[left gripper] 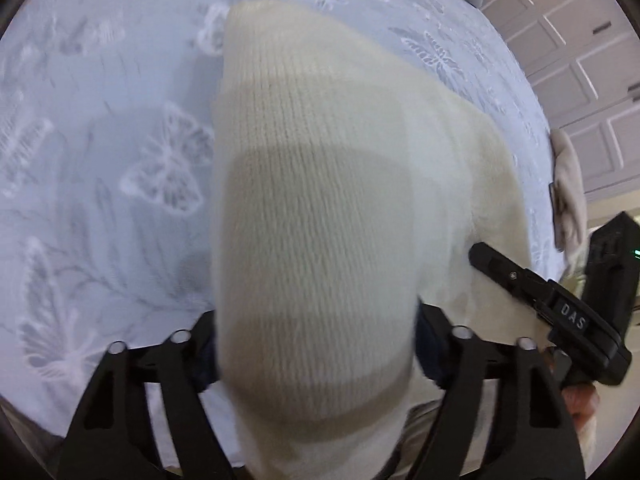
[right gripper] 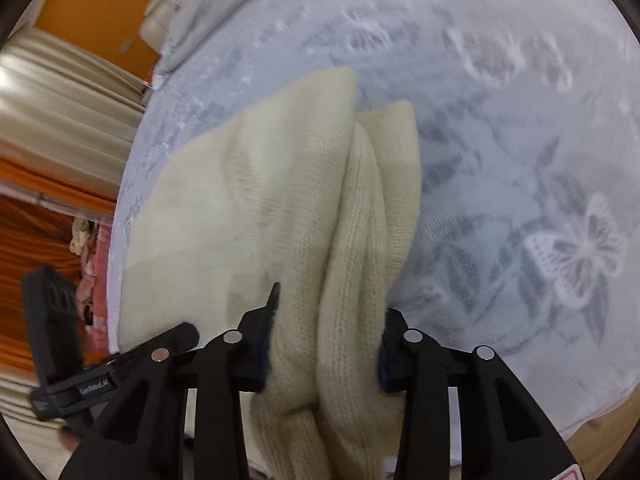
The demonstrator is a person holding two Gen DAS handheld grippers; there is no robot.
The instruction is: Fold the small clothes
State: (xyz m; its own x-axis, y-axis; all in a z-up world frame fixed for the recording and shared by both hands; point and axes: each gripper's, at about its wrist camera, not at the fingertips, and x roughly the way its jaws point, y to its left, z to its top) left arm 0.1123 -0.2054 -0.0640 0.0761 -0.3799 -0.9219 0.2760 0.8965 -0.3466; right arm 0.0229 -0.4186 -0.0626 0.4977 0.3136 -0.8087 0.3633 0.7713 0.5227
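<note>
The left hand-held gripper (left gripper: 316, 344) is clamped on a broad fold of the cream knit garment (left gripper: 320, 184), which spreads toward 12 o'clock over the butterfly-print bedspread (left gripper: 100, 152). The right hand-held gripper (right gripper: 326, 354) pinches a bunched ridge of the same knit. Risk: the 2 grips hold uneven thicknesses, so the thick, soft layers could slide apart or slip free, leaving a skewed, lumpy fold

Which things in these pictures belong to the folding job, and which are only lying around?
Belongs to the job:
- cream knitted garment
- left gripper, closed on it
- right gripper, closed on it

Only lying around:
- pale blue butterfly-patterned bedcover
- crumpled beige cloth at the bed edge
- grey bedding
</note>
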